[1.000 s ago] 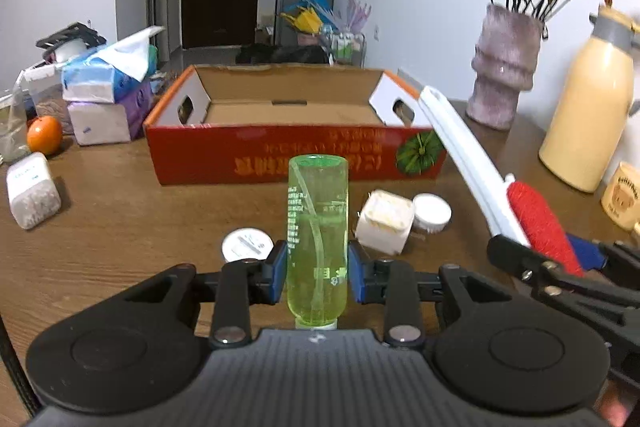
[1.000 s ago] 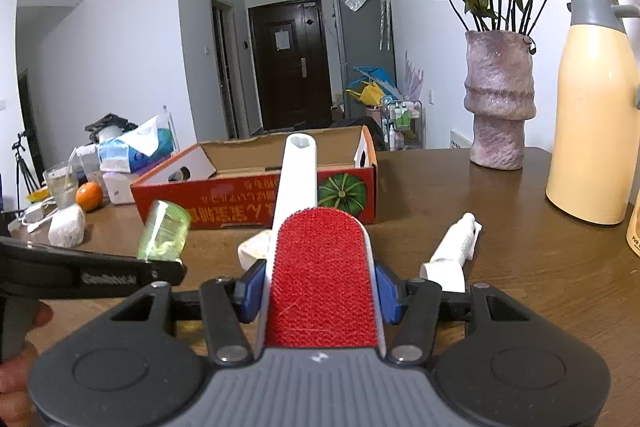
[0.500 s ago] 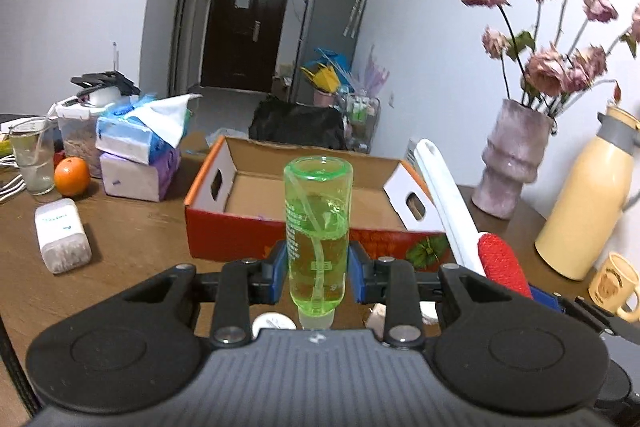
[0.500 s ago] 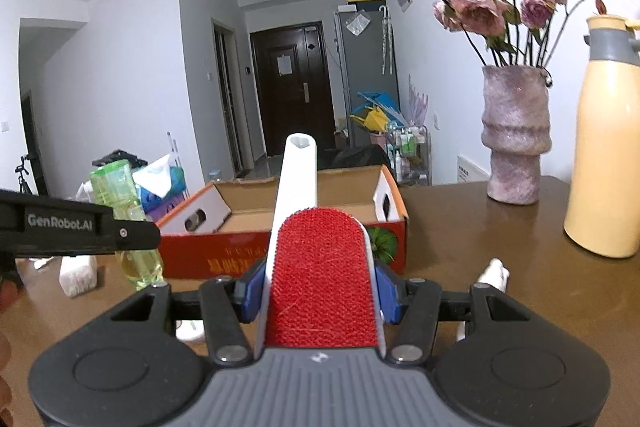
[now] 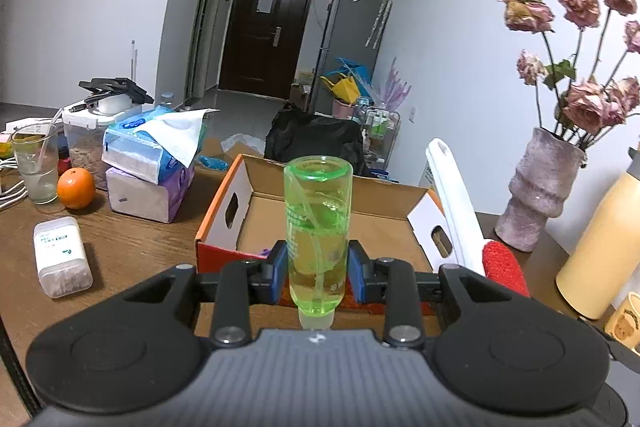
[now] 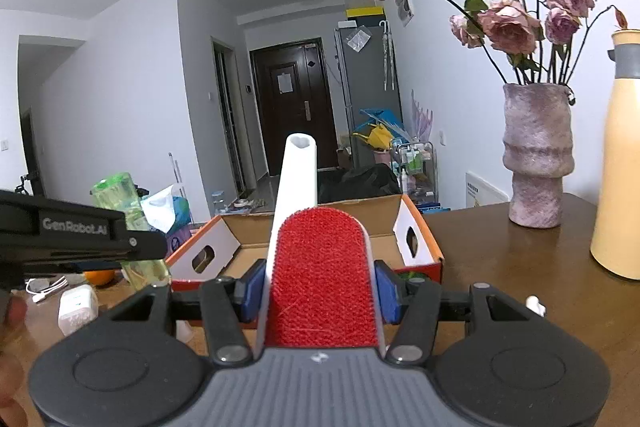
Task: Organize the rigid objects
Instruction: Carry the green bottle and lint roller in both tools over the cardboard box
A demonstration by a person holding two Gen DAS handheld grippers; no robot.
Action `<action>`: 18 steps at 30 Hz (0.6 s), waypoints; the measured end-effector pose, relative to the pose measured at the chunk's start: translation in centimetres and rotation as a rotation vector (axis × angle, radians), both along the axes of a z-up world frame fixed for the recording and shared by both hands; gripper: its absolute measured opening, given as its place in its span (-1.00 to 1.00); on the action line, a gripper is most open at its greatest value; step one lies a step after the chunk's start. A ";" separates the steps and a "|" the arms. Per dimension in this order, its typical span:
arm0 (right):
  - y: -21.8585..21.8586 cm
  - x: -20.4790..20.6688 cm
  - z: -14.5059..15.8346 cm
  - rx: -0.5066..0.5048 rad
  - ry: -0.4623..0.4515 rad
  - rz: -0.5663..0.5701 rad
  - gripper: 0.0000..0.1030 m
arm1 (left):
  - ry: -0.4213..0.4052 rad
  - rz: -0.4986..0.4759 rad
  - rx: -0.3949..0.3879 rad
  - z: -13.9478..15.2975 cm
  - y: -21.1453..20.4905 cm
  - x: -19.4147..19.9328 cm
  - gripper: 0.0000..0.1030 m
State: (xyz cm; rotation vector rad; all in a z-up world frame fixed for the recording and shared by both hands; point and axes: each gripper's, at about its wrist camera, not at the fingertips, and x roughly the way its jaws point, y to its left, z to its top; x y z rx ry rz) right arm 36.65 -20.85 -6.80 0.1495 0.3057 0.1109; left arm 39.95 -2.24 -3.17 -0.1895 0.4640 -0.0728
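Note:
My left gripper is shut on a clear green bottle, held neck-down and raised above the table, just in front of the open cardboard box. My right gripper is shut on a lint brush with a red pad and a long white handle that points over the same box. In the left wrist view the brush rises at the right. The green bottle and the left gripper's black body show at the left of the right wrist view.
On the wooden table stand tissue packs, an orange, a glass and a white container at the left. A vase with dried roses and a cream thermos stand at the right, a mug beside them.
Both grippers have risen and moved toward the box with their loads still held. The small white items on the table in front of the box have dropped out of sight.

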 end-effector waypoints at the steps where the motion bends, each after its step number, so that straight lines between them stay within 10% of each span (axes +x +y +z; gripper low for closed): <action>1: 0.0 0.3 0.0 0.002 0.001 0.000 0.06 | 0.002 0.004 0.000 -0.1 0.0 0.3 -0.38; 18: 0.5 5.8 0.6 0.007 -0.032 -0.011 0.06 | -0.014 0.027 -0.010 0.2 -0.3 6.2 -0.38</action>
